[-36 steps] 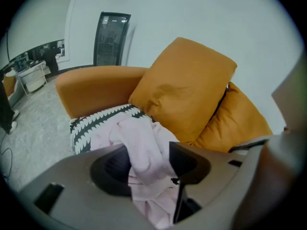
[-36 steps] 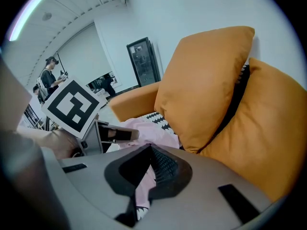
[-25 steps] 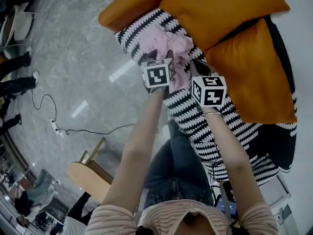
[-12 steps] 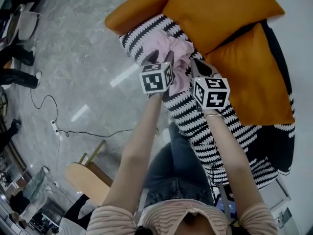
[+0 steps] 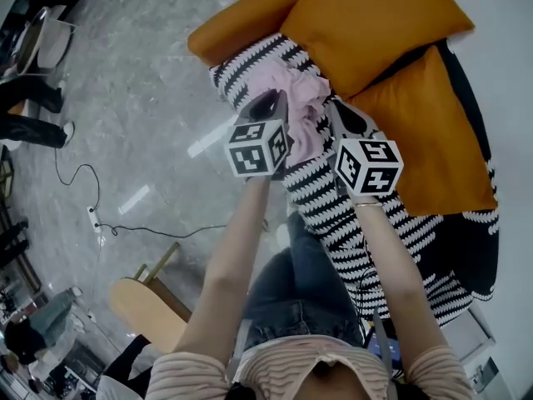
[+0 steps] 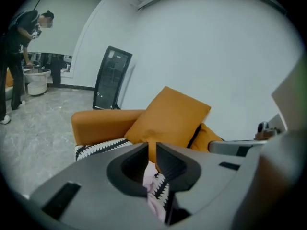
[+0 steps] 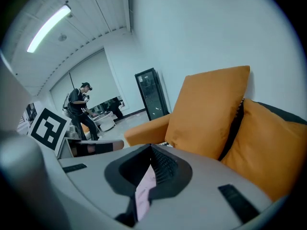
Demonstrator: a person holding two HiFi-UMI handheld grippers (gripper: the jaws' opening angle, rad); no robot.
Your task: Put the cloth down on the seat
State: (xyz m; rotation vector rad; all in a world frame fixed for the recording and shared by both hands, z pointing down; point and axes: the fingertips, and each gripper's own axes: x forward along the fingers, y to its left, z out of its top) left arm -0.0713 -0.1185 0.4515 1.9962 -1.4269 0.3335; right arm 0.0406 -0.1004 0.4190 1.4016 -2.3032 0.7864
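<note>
Grey stone floor (image 5: pixel 141 73) fills the left half of the head view, w/ a white cable (image 5: pixel 108 219) trailing across it and a wooden stool (image 5: pixel 146 294) at lower left. The sofa seat (image 5: pixel 333 215), in a black-and-white zigzag cover, runs diagonally from top centre to lower right. A big orange cushion (image 5: pixel 366 23) leans at the upper right, w/ a smaller orange cushion (image 5: pixel 433 132) below it.

The pink cloth (image 5: pixel 296 90) lies crumpled on the seat's end at top centre of the head view. It rests on the cover, just beside the big cushion's lower edge. So we judge the set-down done, or v. nearly.

Left tongs (image 6: pixel 151 146): narrow. The jaws have just been closing, leaving only a slim slit w/ nothing pinched in it. Thru the slit we see cushion, cloth & cover beyond.

Right tongs (image 7: pixel 150 150): tips together, empty as far as we can tell. The pink strip behind the tips reads as cloth lying on the seat, not a held fold.

In the head view the left tongs sit over the cloth's left edge and the right tongs by its right edge.

Step in hand: the let-go & pull-away. The next move, in our view, is to back both tongs toward the frame's bottom w/o snagging a fold. Then we check that the cloth isn't slipping off the seat's left edge.
</note>
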